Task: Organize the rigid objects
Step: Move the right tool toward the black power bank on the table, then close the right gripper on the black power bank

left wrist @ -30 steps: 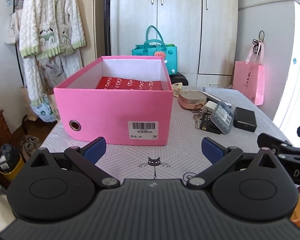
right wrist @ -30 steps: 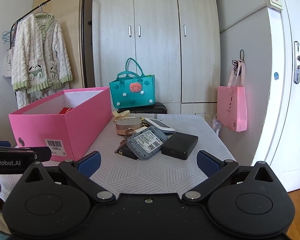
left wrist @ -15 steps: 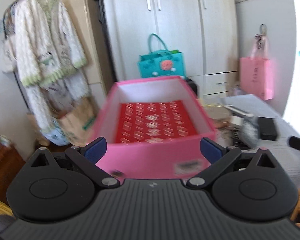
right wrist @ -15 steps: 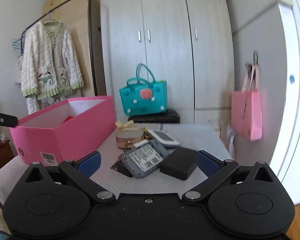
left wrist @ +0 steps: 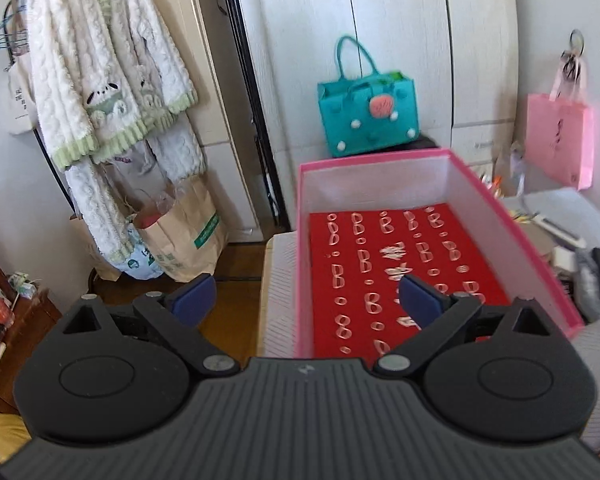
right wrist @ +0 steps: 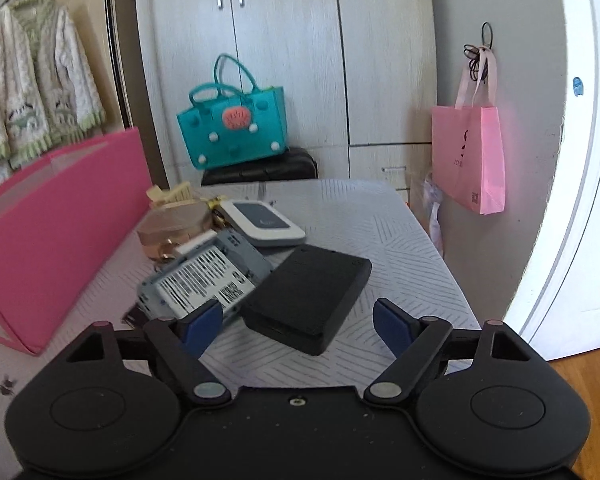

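Observation:
A pink box [left wrist: 512,240] stands on the table [right wrist: 380,216], with a red patterned flat item [left wrist: 384,264] lying inside. My left gripper [left wrist: 306,300] hovers over the box's near left wall. Its jaws are closing, with that wall between them, and the pads touch nothing. Right of the pink box [right wrist: 60,216] lie a black box [right wrist: 308,296], a grey labelled device [right wrist: 204,280], a white and grey device [right wrist: 260,222] and a rose-gold tin [right wrist: 172,224]. My right gripper [right wrist: 297,320] straddles the black box's near end. Its jaws are closing, pads apart from it.
A teal felt bag [right wrist: 232,132] sits on a dark case behind the table. A pink paper bag [right wrist: 468,156] hangs at the right beside a white door [right wrist: 580,200]. Left of the table, a white cardigan [left wrist: 100,80] hangs over a brown paper bag [left wrist: 184,236].
The left gripper rose and swung left, from in front of the pink box to above its left wall. The right gripper advanced to the black box. Both jaws narrowed a little.

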Demonstrator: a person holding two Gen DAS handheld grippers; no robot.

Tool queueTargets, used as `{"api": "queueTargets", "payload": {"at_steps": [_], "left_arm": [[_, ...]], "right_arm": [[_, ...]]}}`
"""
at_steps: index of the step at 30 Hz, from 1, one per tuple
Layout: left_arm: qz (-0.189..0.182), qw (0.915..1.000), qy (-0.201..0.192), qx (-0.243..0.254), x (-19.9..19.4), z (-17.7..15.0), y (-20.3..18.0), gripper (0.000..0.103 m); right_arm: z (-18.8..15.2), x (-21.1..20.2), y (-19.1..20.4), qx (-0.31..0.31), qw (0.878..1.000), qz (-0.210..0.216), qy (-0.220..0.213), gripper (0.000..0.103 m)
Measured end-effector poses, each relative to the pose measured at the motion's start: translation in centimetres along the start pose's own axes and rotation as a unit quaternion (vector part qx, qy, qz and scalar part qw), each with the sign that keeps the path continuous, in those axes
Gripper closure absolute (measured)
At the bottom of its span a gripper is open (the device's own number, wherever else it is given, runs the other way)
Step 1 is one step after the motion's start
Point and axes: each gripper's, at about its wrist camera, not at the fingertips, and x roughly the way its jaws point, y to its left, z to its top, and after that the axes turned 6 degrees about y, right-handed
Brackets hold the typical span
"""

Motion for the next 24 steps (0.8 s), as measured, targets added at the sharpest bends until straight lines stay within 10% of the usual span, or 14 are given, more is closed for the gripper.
{"api": "queueTargets", "payload": {"at_steps": [8,12,24], "left_arm": [[-0.003,0.9973,0.069,0.023,6.2,3.2,1.0,0.045],[0.000,0.9947,0.092,0.047,8.4,3.8,0.9,0.080],[-0.024,0.9914,0.119,0.048,11.8,4.0,1.1,0.092]], "right_arm": [[1.2,3.2,-0.2,-0.002,0.999,-0.005,0.034,0.016],[1.6,3.7,-0.1,-0.007,0.999,0.001,0.035,0.023],[1.8,2.6,-0.9,-0.045,0.997,0.005,0.069,0.020]]}}
